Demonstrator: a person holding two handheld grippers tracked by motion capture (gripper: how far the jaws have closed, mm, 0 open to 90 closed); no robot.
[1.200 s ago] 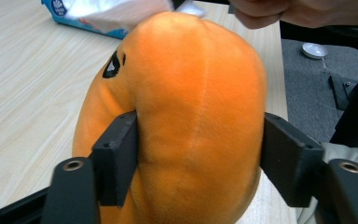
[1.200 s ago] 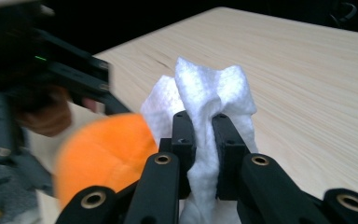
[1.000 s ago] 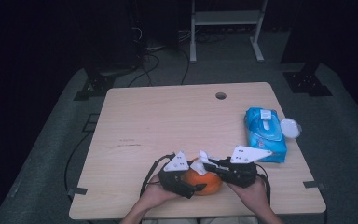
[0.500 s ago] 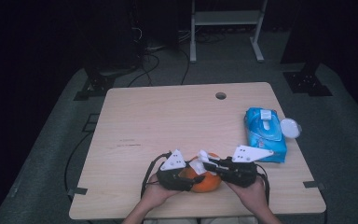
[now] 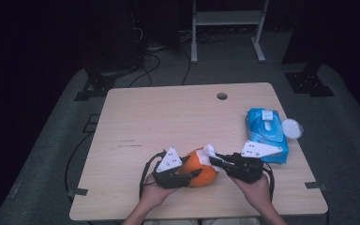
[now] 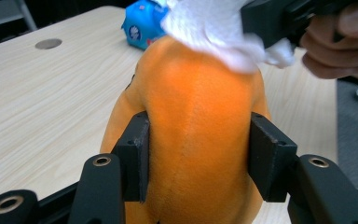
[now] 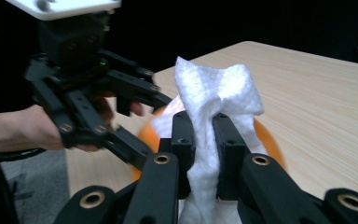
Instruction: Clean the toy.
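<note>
The orange plush toy [image 6: 196, 140] sits near the front edge of the tabletop [image 5: 168, 117], clamped across its middle by the left tongs [image 6: 198, 154]. The right tongs [image 7: 204, 140], closed tight on a white wipe [image 7: 216, 93], press it against the toy's top. Both hands reach in low, angled toward each other. A blue wipes pack [image 5: 265, 131] lies right of the toy.

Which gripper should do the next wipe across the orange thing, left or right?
Right. The right gripper is shut on the white wipe, which already lies against the orange object. The left gripper is shut on the orange object's sides, steadying it, so it is likely best kept there.
</note>
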